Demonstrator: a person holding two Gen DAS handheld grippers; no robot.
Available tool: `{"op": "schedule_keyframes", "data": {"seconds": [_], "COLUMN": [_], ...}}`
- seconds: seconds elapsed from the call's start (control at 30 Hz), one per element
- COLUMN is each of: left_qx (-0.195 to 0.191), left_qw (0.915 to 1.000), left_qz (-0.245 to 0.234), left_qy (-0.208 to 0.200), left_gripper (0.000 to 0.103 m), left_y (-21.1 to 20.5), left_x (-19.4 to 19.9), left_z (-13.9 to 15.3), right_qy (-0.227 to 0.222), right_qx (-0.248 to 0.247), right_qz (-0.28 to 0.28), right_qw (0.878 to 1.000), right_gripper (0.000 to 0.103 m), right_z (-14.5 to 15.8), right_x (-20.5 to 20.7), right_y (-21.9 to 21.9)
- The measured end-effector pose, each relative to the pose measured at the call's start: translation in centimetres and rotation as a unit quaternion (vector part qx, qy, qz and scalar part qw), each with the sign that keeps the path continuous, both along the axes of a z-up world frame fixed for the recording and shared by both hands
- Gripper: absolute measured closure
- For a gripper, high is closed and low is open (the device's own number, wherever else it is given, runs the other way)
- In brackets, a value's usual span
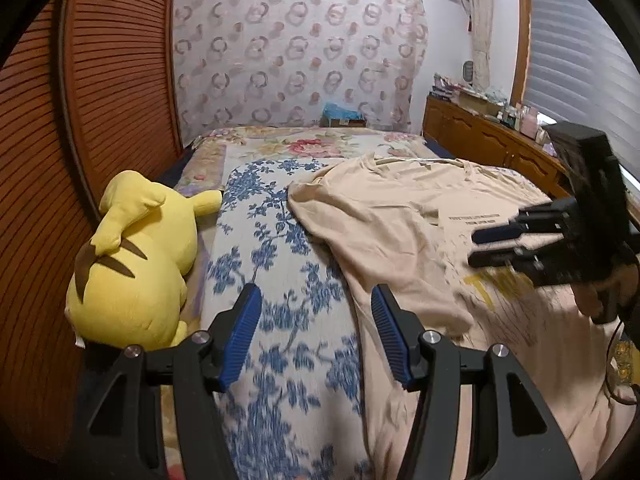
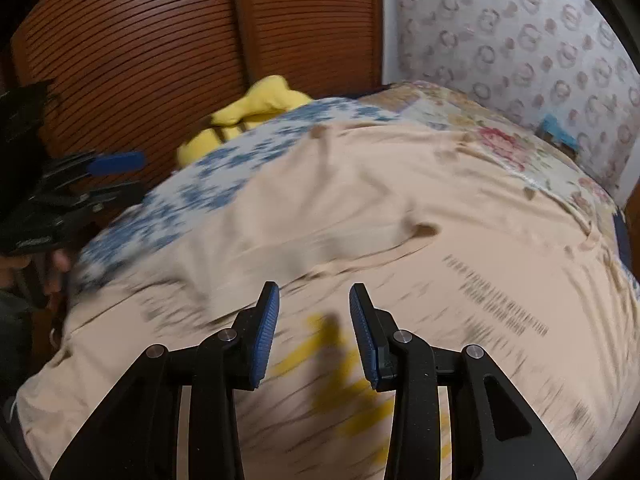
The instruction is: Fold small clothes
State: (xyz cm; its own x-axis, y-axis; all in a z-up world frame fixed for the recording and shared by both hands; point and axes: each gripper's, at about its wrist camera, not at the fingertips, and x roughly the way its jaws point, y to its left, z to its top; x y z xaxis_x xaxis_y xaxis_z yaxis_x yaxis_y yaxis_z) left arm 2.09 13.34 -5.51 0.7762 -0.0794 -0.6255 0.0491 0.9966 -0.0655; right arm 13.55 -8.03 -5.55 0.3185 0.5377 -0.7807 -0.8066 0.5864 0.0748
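A beige T-shirt (image 1: 400, 216) (image 2: 360, 184) with black lettering and a yellow print lies spread, front up and wrinkled, over the bed. In the left wrist view my left gripper (image 1: 316, 292) stands open above the shirt's left edge, where it meets the blue floral blanket (image 1: 280, 240); nothing is between its blue pads. My right gripper (image 2: 315, 288) hovers open over the yellow print in the middle of the shirt, holding nothing. Each gripper shows in the other's view: the right gripper (image 1: 473, 249) at the right, the left gripper (image 2: 136, 178) at the far left. The right wrist view is blurred.
A yellow plush toy (image 1: 136, 256) (image 2: 256, 108) lies at the bed's left side against brown louvred doors (image 1: 112, 80). A wooden dresser (image 1: 480, 136) with clutter runs along the right. A blue box (image 1: 340, 114) sits at the bed's head, under a patterned wall cloth (image 1: 296, 48).
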Motion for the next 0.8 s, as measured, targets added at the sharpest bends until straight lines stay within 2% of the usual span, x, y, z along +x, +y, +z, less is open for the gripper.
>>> {"op": "schedule_keyframes", "data": {"seconds": [0.23,0.4,0.43,0.53,0.57,0.8], "left_qx": [0.015,-0.005,-0.004,-0.006,-0.008,-0.024], "left_qw": [0.9995,0.9987,0.9986,0.9978,0.9974,0.9949], "left_qz": [-0.01,-0.013,-0.01,0.002,0.007,0.019], "left_qy": [0.026,0.048,0.052,0.066,0.071,0.096], "left_gripper": [0.047,0.047,0.047,0.047,0.047,0.047], "left_y": [-0.3,0.2,0.3,0.9,1.1,2.1], "left_x": [4.6,8.3,9.1,11.1,11.7,15.0], "left_z": [-0.2,-0.7,-0.9,-1.3,-1.4,-2.2], "right_qy": [-0.002,0.01,0.016,0.019,0.025,0.027], "right_qx": [-0.015,-0.015,-0.013,-0.007,-0.002,0.016], "right_qz": [-0.029,-0.042,-0.038,-0.023,-0.013,-0.039], "right_qw": [0.999,0.999,0.999,1.0,1.0,0.999], "right_gripper": [0.067,0.067,0.069,0.09,0.1,0.101], "right_z": [-1.2,-1.9,-2.1,-2.2,-2.2,-1.6], "right_x": [6.3,8.7,9.1,9.2,9.2,9.5], "right_y": [0.5,0.6,0.6,0.6,0.5,-1.2]}}
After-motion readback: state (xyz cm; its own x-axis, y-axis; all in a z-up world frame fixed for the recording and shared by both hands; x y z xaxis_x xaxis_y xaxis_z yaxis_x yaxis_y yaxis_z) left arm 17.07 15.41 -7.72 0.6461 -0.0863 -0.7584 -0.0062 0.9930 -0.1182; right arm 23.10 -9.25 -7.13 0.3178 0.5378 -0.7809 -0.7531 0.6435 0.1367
